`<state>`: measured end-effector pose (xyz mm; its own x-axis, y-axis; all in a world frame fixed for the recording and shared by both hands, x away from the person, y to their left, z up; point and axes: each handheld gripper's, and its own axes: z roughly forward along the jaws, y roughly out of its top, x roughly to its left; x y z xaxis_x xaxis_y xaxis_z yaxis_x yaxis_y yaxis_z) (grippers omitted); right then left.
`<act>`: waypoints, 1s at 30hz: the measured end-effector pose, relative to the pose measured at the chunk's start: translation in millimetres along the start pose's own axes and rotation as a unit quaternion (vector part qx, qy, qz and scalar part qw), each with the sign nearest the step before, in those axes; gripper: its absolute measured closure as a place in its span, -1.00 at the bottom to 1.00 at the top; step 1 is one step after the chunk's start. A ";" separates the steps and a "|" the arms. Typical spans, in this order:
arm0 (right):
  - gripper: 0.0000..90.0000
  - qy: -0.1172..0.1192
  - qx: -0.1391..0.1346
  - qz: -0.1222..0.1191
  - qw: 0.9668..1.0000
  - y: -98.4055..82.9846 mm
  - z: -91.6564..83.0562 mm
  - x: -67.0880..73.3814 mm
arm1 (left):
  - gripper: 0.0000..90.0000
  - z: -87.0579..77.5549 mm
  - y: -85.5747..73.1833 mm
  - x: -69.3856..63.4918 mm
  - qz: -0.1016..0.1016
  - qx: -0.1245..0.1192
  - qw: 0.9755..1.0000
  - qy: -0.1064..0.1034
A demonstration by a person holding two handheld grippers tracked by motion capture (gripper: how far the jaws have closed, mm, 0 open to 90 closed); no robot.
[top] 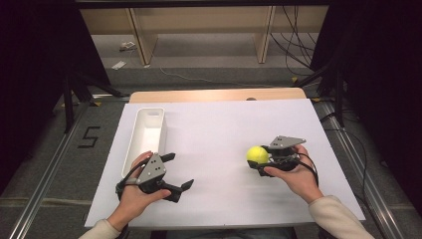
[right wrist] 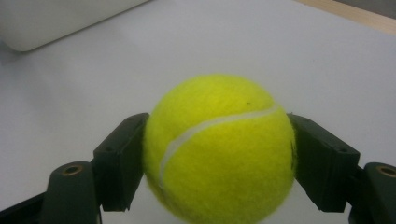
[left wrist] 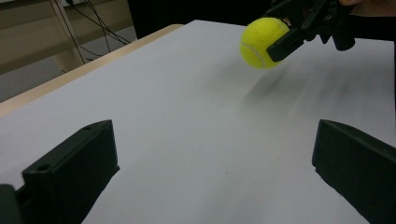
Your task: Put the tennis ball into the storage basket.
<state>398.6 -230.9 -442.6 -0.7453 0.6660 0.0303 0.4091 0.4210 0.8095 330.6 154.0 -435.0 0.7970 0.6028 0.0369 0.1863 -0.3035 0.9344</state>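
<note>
At the right of centre in the high view, the right gripper (top: 262, 162) grasps the tennis ball (top: 257, 155), its jaws pressed against opposite sides of it; the right gripper view shows the ball (right wrist: 219, 149) seated between the two black jaws with white worktop (right wrist: 327, 60) behind it. In the left gripper view the ball (left wrist: 262, 42) sits at the upper right and appears to be lifted just clear of the surface, with a soft shadow below it. The left gripper (top: 176, 172), at the lower left of the high view, has its jaws spread wide and holds nothing. The white bin (top: 145, 134) lies at the upper left of the sheet, just beyond the left hand. The likely risk is the ball slipping: the jaws meet a round, fuzzy surface at two small patches, so a tilt or quick swing could roll it out and off the worktop. If it is bound for the bin, the narrow opening leaves little margin, and a release from too high could bounce it back out.
</note>
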 end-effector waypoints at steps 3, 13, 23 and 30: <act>-0.42 -0.002 -0.003 0.001 1.000 1.4 0.3 0.3 | -1.00 -0.1 0.1 -0.1 -0.001 -0.001 1.000 0.000; -0.42 -0.007 -0.015 -0.005 1.000 6.6 -1.4 2.5 | -1.00 -0.3 0.2 0.3 0.000 -0.003 1.000 0.000; -0.42 -0.008 -0.018 -0.008 1.000 7.9 -0.8 3.1 | -1.00 -0.4 0.3 0.2 0.000 -0.003 1.000 0.000; -0.42 -0.011 -0.026 -0.005 1.000 9.4 -0.9 4.0 | -1.00 -0.6 0.5 0.3 0.001 -0.003 1.000 -0.001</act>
<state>399.0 -224.7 -434.4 -0.7375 0.6753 0.0087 0.3729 0.3965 0.8388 330.6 154.4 -434.3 0.7982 0.6012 0.0386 0.1805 -0.2998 0.9368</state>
